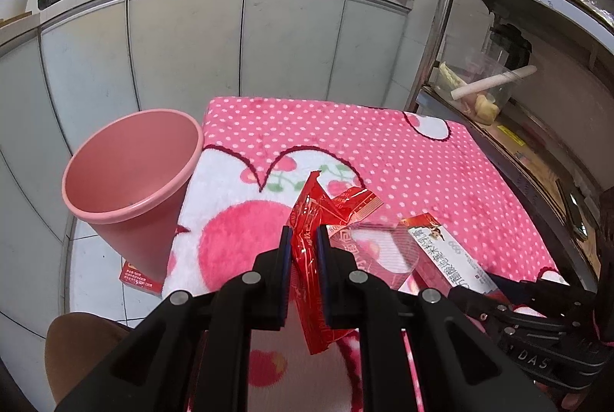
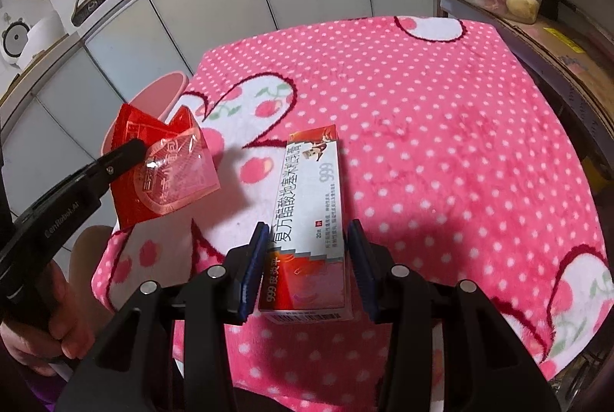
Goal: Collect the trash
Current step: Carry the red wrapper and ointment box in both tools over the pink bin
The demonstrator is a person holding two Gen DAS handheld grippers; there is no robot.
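While the left gripper (image 1: 303, 250) pinches the red wrapper (image 1: 311, 239) and the right gripper (image 2: 307, 258) clamps the ointment box (image 2: 307, 220), both loads should travel leftward, releasing only once directly above the pink bin (image 1: 130, 166).

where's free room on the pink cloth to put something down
Free: the dotted stretch of the pink cloth beyond and right of the box, toward the shelf side. Crowded: the near-left corner, with the red wrapper and pink bin.

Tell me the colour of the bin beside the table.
Plain pink bin; the left wrist view shows it best.
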